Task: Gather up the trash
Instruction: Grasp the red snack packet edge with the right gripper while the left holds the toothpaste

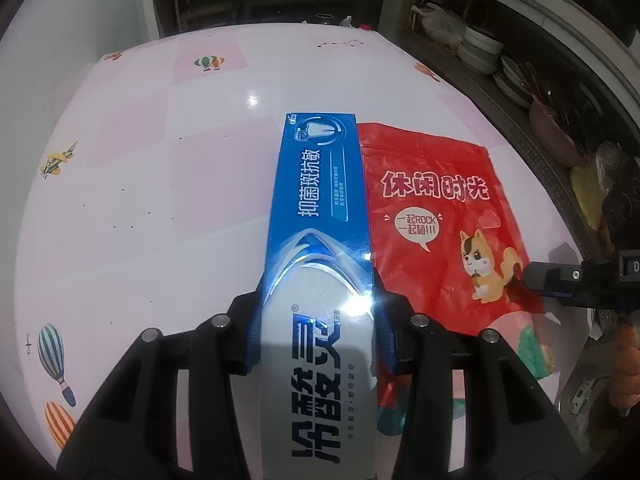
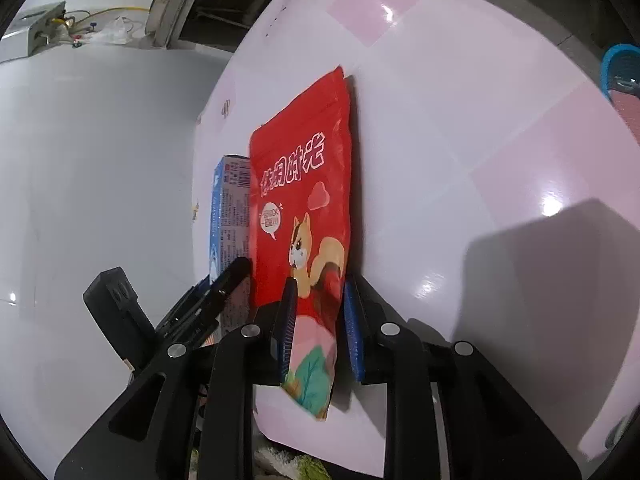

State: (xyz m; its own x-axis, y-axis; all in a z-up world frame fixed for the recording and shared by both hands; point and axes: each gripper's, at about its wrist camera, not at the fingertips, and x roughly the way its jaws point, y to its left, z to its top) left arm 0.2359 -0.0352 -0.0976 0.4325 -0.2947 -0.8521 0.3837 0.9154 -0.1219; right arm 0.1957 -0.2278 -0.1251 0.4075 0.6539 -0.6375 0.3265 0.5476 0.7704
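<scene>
Left hand-held gripper (image 1: 318, 330) clamps toothpaste box (image 1: 316, 216), hiding snack pouch (image 1: 440, 216) edge.

Black left gripper (image 1: 318, 332), right gripper (image 2: 318, 332): blue-padded jaws, silver screws

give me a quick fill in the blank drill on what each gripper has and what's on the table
1. The left gripper is clamped on a blue toothpaste ____.
2. The pouch between the right gripper pads is coloured ____.
3. The animal printed on the pouch is a cartoon ____.
4. The tablecloth is printed with aeroplanes and hot-air ____.

Missing words: box; red; squirrel; balloons
</scene>
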